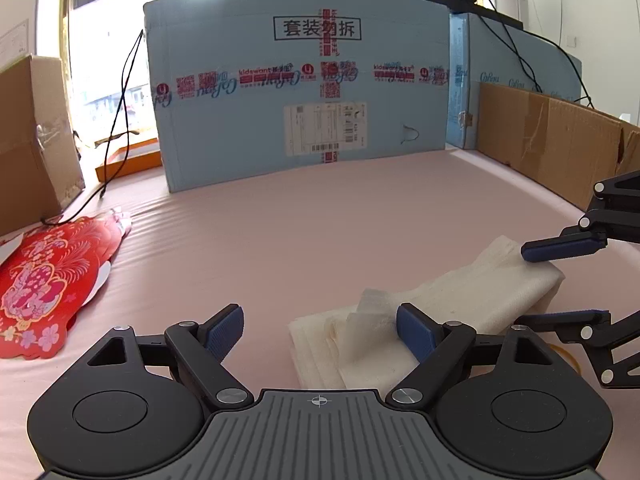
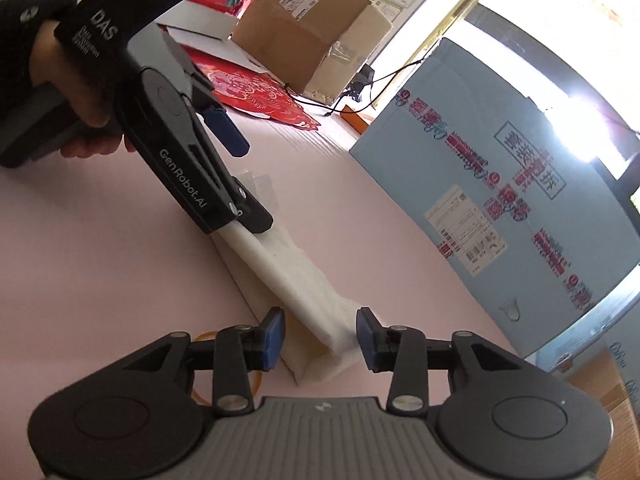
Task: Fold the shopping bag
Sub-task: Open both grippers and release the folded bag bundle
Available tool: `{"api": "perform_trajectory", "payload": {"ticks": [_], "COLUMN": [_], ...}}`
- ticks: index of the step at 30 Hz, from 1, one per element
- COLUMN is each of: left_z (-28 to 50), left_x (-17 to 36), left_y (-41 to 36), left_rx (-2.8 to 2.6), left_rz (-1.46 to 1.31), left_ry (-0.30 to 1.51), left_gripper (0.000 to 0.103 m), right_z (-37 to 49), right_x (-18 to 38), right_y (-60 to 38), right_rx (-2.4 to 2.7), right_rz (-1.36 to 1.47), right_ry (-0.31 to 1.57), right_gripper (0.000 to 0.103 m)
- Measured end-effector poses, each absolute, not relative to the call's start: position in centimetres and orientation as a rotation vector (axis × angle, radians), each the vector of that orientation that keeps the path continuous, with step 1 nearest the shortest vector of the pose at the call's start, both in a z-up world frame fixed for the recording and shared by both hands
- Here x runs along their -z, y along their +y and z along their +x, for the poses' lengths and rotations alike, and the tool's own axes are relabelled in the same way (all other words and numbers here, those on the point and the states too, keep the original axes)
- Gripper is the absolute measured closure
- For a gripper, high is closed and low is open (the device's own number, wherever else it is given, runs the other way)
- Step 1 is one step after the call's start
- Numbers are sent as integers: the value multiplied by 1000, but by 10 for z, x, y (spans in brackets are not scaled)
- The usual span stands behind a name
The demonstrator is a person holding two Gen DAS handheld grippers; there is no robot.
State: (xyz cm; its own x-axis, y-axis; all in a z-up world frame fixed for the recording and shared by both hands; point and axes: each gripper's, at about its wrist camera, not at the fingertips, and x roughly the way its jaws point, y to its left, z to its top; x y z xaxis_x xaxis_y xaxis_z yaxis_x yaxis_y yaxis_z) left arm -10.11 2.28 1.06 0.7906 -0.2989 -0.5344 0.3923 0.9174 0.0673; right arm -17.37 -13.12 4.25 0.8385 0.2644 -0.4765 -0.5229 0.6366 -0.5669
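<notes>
The white shopping bag [image 1: 440, 304] lies folded into a long narrow strip on the pink table; it also shows in the right wrist view [image 2: 296, 276]. My left gripper [image 1: 320, 330] is open, its right finger resting on the strip's near end. My right gripper [image 2: 320, 338] is open with its jaws either side of the strip's other end; it also shows in the left wrist view [image 1: 560, 280]. The left gripper also shows in the right wrist view [image 2: 244, 184], held by a hand above the strip's far end.
A large blue box [image 1: 300, 88] stands at the back of the table. Brown cardboard boxes stand at the right [image 1: 552, 140] and left [image 1: 32, 140]. A red patterned paper cutout [image 1: 44, 280] lies at the left. A rubber band [image 2: 208, 364] lies under the right gripper.
</notes>
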Motion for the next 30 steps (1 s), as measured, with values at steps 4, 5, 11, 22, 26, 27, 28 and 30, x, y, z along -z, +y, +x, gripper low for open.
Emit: {"api": "perform_trajectory", "payload": {"ticks": [4,5,11,22,26,27,28,30], "left_z": [-94,-92,-79,-91,-118,-125,-127,-127], "left_x": [-10,-10,-7,-22,-41,-45,-45,-41], "left_y": [11,9,1,0,-13,-17,-22,-30], "left_rx": [382,384,411,382,426,450,475,503], "left_rz": [233,242,269,276,328,341,357,393], "left_ry": [556,554,560,470,354,334,334,351], "left_gripper": [17,17,16,15,15,15,15,15], "right_z": [-163,-159,-136,-127,-129,-128,-128,-129], "right_x": [-52,-54,-50,-51,-51,-51,-52,-51], "right_y": [-151,-156,-177,-191,-191,-190,-189,-188], "right_rx": [-497,-507,-556,-607,-596,-593,-589,-579], "right_rz": [-546,-487,-349,-213,-206,-205,-203,-199], "right_ry": [463,486,544,544,540,539,539,535], "right_gripper": [53,52,42,30,30,30,30,30]}}
